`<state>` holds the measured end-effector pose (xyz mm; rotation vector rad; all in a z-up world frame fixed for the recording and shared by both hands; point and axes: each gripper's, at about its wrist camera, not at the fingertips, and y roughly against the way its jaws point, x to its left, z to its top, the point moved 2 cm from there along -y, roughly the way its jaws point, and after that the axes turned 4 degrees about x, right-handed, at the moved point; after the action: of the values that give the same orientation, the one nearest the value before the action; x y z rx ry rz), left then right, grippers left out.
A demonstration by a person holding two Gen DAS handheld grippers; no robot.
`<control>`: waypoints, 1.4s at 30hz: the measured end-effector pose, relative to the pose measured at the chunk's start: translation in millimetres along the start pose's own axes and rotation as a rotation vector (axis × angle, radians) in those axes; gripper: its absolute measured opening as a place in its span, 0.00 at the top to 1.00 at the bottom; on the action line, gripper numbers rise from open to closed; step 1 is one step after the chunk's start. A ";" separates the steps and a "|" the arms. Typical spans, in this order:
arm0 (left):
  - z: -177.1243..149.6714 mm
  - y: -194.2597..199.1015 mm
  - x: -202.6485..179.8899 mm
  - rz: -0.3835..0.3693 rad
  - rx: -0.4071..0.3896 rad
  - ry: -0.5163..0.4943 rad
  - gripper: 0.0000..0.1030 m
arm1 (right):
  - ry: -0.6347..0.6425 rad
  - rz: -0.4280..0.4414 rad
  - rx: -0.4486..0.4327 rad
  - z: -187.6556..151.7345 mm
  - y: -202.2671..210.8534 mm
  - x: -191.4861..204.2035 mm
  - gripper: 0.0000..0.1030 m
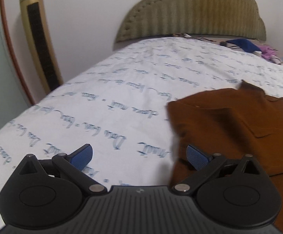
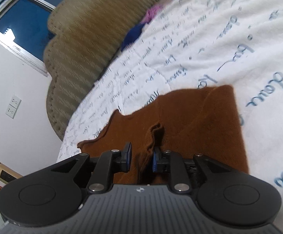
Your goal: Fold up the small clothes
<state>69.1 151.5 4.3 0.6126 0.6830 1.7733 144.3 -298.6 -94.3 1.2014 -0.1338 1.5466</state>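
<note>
brown garment (image 1: 239, 124) spread on the bed (image 1: 112, 89), at 3 o'clock of the left hand-held gripper (image 1: 139, 157) — gaping wide, empty. right hand-held gripper (image 2: 141, 159) pinching a raised ridge of cloth — likely readying a fold.

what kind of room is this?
Most likely a bedroom: a bed with a script-printed white cover, a padded olive headboard against the wall, and a brown garment lying on the cover.
</note>
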 end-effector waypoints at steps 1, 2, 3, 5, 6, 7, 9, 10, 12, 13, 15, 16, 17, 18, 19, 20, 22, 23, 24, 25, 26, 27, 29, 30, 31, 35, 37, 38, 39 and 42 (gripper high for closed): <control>0.5 0.2 -3.1 -0.009 0.004 0.000 0.00 | -0.005 -0.002 0.004 1.6 -3.5 0.0 0.76; 0.5 -0.3 -5.7 -0.016 0.008 0.000 0.00 | 0.007 -0.010 0.001 2.9 -5.1 1.3 0.83; 0.7 -0.1 -7.9 -0.026 0.011 0.000 0.00 | 0.036 -0.027 -0.010 3.9 -4.9 4.8 0.88; 1.1 1.2 -12.2 -0.048 0.006 -0.003 0.00 | 0.099 -0.051 -0.043 5.3 0.6 13.3 0.88; 1.6 1.7 -15.1 -0.054 0.005 -0.009 0.00 | 0.118 -0.052 -0.071 5.7 6.3 16.7 0.88; 2.1 1.4 -17.8 -0.059 0.006 -0.015 0.00 | 0.129 -0.051 -0.100 6.3 12.9 19.0 0.88; 3.0 -0.2 -23.8 -0.072 0.013 -0.027 0.00 | 0.134 -0.057 -0.150 9.6 25.4 18.3 0.88; 2.9 -1.7 -27.1 -0.081 0.017 -0.033 0.00 | 0.138 -0.063 -0.167 11.3 29.8 17.8 0.88; 1.7 -7.2 -35.0 -0.094 0.034 -0.052 0.00 | 0.154 -0.072 -0.163 14.4 31.7 16.1 0.88; 0.5 -11.0 -38.3 -0.096 0.047 -0.058 0.00 | 0.157 -0.088 -0.140 15.3 29.1 14.5 0.86; -3.0 -17.9 -43.2 -0.095 0.065 -0.062 0.00 | 0.153 -0.110 -0.108 14.7 24.6 10.9 0.84; -5.0 -20.5 -44.7 -0.095 0.074 -0.065 0.00 | 0.154 -0.119 -0.098 13.6 22.6 9.1 0.83; -6.8 -22.1 -45.1 -0.093 0.081 -0.067 0.00 | 0.155 -0.138 -0.091 11.4 21.4 7.0 0.78; -8.1 -23.0 -45.3 -0.092 0.086 -0.070 0.00 | 0.156 -0.152 -0.088 8.7 21.2 5.1 0.69; -9.2 -23.4 -45.2 -0.091 0.087 -0.073 0.00 | 0.161 -0.157 -0.089 7.6 21.7 4.6 0.66; -9.7 -23.0 -44.5 -0.090 0.087 -0.075 0.00 | 0.173 -0.159 -0.093 6.3 23.2 5.3 0.63; -10.5 -22.6 -44.1 -0.088 0.088 -0.082 0.00 | 0.218 -0.187 -0.110 0.8 29.2 10.5 0.60; -10.7 -22.6 -44.4 -0.087 0.090 -0.084 0.00 | 0.253 -0.200 -0.117 -2.6 32.2 14.5 0.55; -11.0 -22.9 -44.5 -0.088 0.091 -0.084 0.00 | 0.294 -0.211 -0.118 -6.0 34.0 19.4 0.45; -11.2 -23.2 -44.7 -0.089 0.092 -0.084 0.00 | 0.342 -0.221 -0.110 -10.5 34.0 24.5 0.40; -11.3 -23.4 -45.5 -0.089 0.094 -0.085 0.00 | 0.389 -0.241 -0.098 -15.0 33.6 28.8 0.33; -11.6 -23.6 -46.2 -0.091 0.096 -0.086 0.00 | 0.434 -0.263 -0.091 -18.2 32.8 32.5 0.33; -13.2 -22.4 -47.4 -0.094 0.097 -0.088 0.00 | 0.485 -0.307 -0.087 -24.3 33.1 37.5 0.33; -13.9 -21.6 -47.6 -0.094 0.096 -0.089 0.00 | 0.484 -0.315 -0.088 -25.9 35.8 38.7 0.33; -14.6 -20.8 -47.9 -0.095 0.095 -0.091 0.00 | 0.479 -0.305 -0.090 -27.6 39.6 40.2 0.33; -17.1 -17.0 -48.4 -0.100 0.094 -0.096 0.00 | 0.504 -0.262 -0.103 -41.9 57.6 51.2 0.21; -19.0 -14.1 -47.9 -0.109 0.099 -0.089 0.00 | 0.533 -0.236 -0.108 -52.4 66.6 56.8 0.20; -20.2 -12.0 -47.4 -0.118 0.100 -0.084 0.00 | 0.546 -0.227 -0.105 -57.7 70.4 59.4 0.18; -21.8 -9.4 -47.3 -0.129 0.100 -0.080 0.00 | 0.554 -0.219 -0.101 -62.3 74.6 60.0 0.17; -27.8 0.4 -48.2 -0.155 0.095 -0.077 0.00 | 0.546 -0.204 -0.073 -74.6 85.5 58.6 0.16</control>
<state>63.0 101.1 -18.4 0.6704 0.7444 1.5736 40.0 -243.7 -45.0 0.6785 0.2810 1.6157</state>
